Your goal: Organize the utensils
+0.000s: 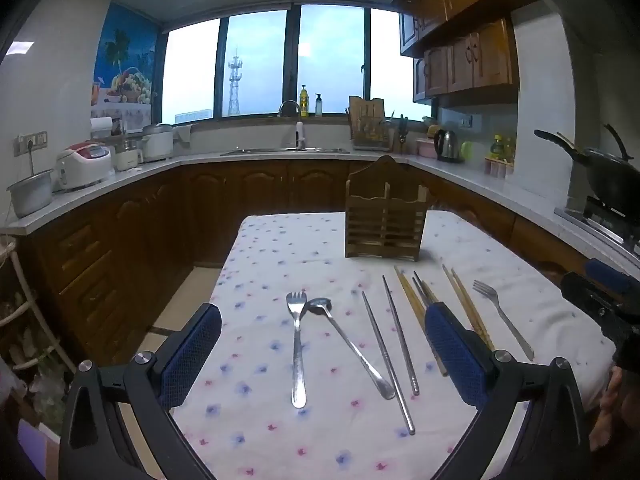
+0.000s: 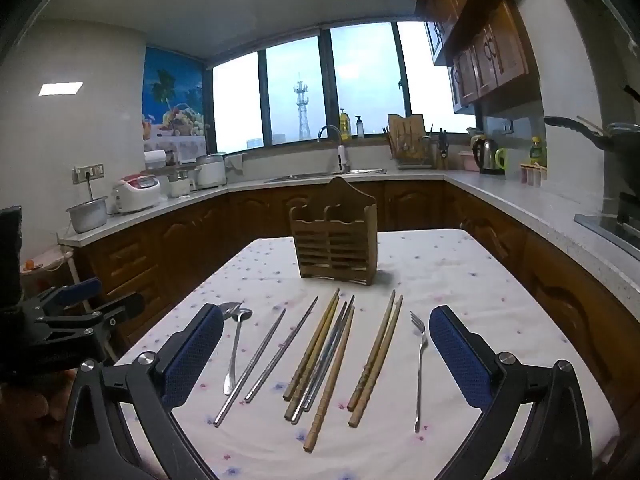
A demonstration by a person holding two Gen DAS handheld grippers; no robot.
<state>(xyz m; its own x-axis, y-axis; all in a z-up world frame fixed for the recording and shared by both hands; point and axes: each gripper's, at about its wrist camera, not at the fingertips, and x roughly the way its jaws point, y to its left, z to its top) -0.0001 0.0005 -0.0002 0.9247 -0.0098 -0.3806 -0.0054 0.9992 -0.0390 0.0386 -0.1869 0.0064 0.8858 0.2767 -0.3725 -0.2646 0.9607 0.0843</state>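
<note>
The table (image 2: 440, 256) is covered by a flowered cloth (image 2: 460, 280), on which a wooden holder (image 2: 334, 248), two forks (image 1: 296, 344) (image 2: 419, 364), a spoon (image 1: 348, 340), steel chopsticks (image 2: 260, 360) and wooden chopsticks (image 2: 376, 360) are laid.

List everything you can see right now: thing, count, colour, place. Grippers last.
wooden holder: 1, brown, upright at the table's far end, looks empty
forks: 2, silver, one at each end of the row
spoon: 1, silver, head touching the left fork
metal chopsticks: 2 clear, silver, beside the spoon; more in the mixed pile
wooden chopsticks: about 5, tan, centre-right
tablecloth: 1, white floral
left gripper: open, empty
right gripper: open, empty
</note>
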